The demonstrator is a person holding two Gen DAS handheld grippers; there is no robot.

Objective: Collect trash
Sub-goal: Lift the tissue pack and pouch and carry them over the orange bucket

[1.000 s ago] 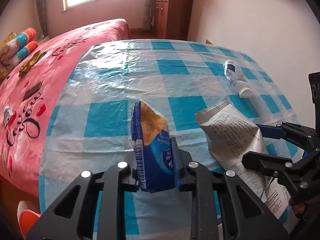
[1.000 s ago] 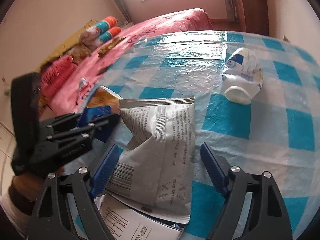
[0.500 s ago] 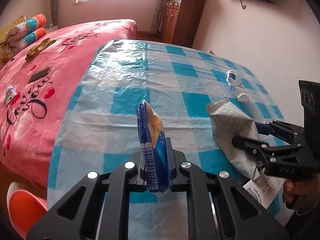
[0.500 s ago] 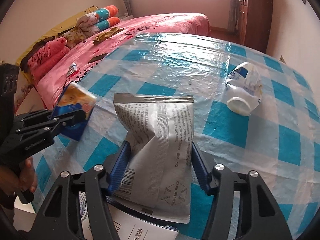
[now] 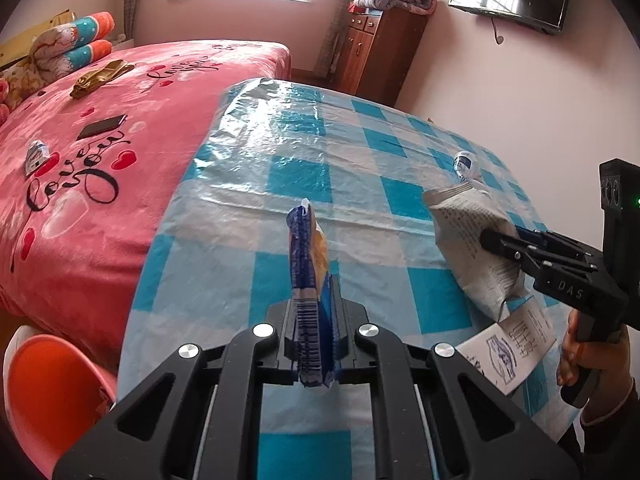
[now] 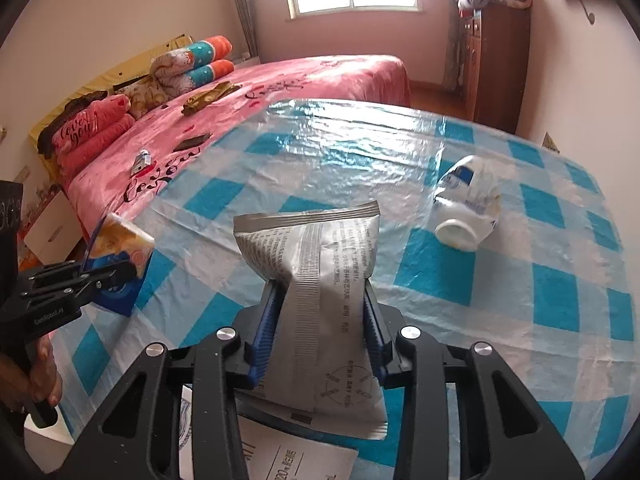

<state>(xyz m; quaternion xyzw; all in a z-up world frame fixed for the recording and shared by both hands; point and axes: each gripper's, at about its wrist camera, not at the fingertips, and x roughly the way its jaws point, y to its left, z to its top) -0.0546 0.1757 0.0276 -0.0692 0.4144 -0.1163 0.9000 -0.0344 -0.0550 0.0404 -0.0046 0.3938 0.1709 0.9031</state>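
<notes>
My left gripper [image 5: 314, 320] is shut on a blue and orange snack packet [image 5: 307, 264] and holds it edge-on above the checked table [image 5: 280, 168]. The packet also shows in the right wrist view [image 6: 120, 248]. My right gripper [image 6: 320, 320] is shut on a silver printed bag [image 6: 320, 280], lifted off the table. That bag shows in the left wrist view [image 5: 472, 240] at the right. A crushed white and blue bottle [image 6: 466, 208] lies on the table further back right.
A white printed leaflet [image 5: 512, 344] lies at the table's near edge. A pink bed [image 5: 80, 140] stands left of the table with a phone and small items on it. An orange stool [image 5: 44, 392] is at lower left. A wooden cabinet [image 6: 496, 64] stands behind.
My right gripper closed on the silver bag and lifted it. My left gripper rose with the snack packet and squeezed it thinner.
</notes>
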